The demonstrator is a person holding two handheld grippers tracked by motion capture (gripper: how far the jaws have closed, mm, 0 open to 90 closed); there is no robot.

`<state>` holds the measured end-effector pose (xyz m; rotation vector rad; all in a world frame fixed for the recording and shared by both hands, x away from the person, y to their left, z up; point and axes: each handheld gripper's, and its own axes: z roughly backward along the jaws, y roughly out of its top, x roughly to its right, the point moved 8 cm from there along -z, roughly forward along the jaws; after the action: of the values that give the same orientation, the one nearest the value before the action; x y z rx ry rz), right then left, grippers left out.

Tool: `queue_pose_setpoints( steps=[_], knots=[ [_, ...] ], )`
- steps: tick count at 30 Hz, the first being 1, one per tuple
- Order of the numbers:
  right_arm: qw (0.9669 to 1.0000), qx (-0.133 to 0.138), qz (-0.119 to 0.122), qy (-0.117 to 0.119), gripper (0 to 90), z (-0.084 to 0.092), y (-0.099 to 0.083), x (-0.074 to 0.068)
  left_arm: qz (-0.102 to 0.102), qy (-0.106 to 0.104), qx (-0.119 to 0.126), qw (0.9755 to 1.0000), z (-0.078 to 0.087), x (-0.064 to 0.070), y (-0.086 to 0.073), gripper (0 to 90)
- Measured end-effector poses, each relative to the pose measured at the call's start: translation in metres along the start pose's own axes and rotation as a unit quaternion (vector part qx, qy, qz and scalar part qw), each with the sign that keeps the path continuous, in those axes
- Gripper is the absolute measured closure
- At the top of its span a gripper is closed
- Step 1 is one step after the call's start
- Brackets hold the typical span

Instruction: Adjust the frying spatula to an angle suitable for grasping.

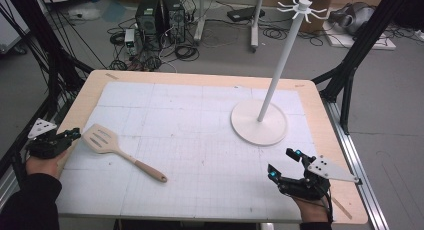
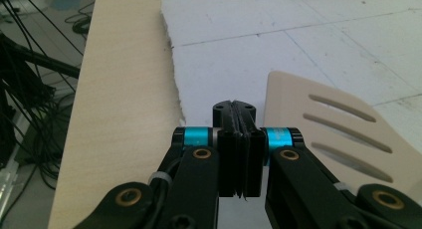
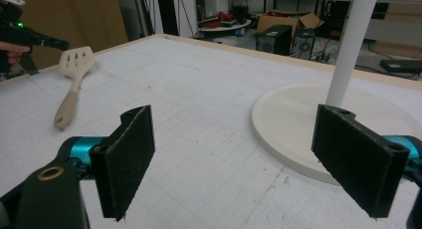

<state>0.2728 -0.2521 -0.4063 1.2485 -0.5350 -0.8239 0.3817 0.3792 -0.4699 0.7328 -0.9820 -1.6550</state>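
Two tools apart, left tool clenched empty beside spatula, right tool released near white stand.

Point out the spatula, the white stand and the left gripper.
spatula (image 1: 101, 139): high view, on its slotted blade.
white stand (image 1: 258, 128): high view, on its round base.
left gripper (image 2: 238, 120): left gripper view, where its shut fingers meet.

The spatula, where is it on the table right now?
In the high view the spatula lies on the left part of the white mat, slotted head beside the shut left tongs, handle pointing toward the table's middle.
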Motion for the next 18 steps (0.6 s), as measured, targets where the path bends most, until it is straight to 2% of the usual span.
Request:
queue_pose_setpoints(
  steps=[2,6,8,9,10,14,17,18],
  knots=[
    [1.0000,0.001,0.003,0.000,15.7,0.0000,0.0002,-0.0001,0.001,-0.003,-0.007,1.0000,0.0004,-0.0029,-0.0048,88.1],
    [1.0000,0.001,0.003,-0.002,15.7,0.0001,0.0001,0.0008,0.001,-0.014,-0.003,0.9999,0.0020,-0.0049,-0.0088,88.1],
    [1.0000,0.000,-0.001,-0.001,15.7,-0.0001,0.0001,-0.0001,-0.005,-0.030,-0.002,0.9995,0.0010,-0.0015,-0.0087,88.1],
    [1.0000,0.000,-0.001,-0.001,15.7,-0.0001,0.0001,-0.0001,-0.005,-0.030,-0.002,0.9995,0.0010,-0.0015,-0.0087,88.1],
    [1.0000,0.001,0.004,-0.001,15.7,-0.0006,0.0003,-0.0002,-0.011,-0.042,-0.004,0.9991,-0.0008,0.0024,-0.0092,88.1],
    [1.0000,-0.002,0.001,-0.003,15.7,0.0002,-0.0001,0.0002,-0.013,-0.041,-0.003,0.9991,-0.0004,0.0029,-0.0088,88.3],
    [1.0000,0.001,0.002,-0.002,15.7,0.0000,0.0001,0.0008,-0.033,-0.041,-0.012,0.9986,0.0015,0.0043,-0.0103,88.4],
    [1.0000,0.001,0.002,-0.002,15.7,0.0000,0.0001,0.0008,-0.033,-0.041,-0.012,0.9986,0.0015,0.0043,-0.0103,88.6]
  ],
)
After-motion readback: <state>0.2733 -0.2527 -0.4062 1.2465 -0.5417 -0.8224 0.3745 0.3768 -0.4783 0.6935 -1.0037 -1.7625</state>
